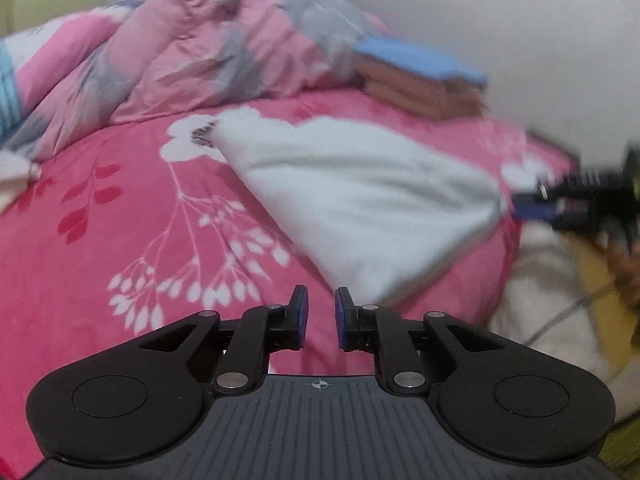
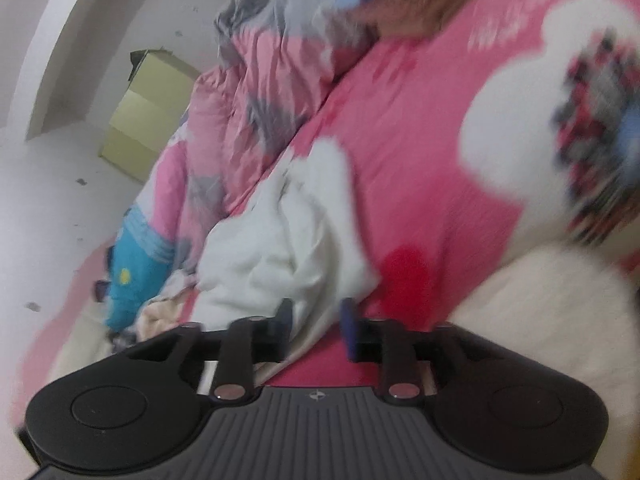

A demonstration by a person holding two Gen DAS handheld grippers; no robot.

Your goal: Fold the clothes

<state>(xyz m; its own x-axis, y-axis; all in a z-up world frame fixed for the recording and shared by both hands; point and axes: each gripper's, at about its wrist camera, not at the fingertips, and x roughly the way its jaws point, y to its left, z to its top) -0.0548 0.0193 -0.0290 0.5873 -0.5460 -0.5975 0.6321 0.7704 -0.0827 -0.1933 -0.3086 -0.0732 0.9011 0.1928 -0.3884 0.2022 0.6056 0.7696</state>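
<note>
White garment lies folded on the pink floral bedsheet, mid-frame in the left wrist view, just beyond the left gripper at bottom centre. That gripper's jaws stand slightly spread, with nothing between them. At the right edge of the same view the right gripper shows as a dark blur beside the garment's corner. In the right wrist view its jaws are parted, and the garment's bunched white cloth sits just ahead of and partly between the blue pads; whether they touch it I cannot tell through the blur. Farther back, a crumpled pink and grey quilt fills the upper left, and a stack of folded clothes rests at upper right.
</note>
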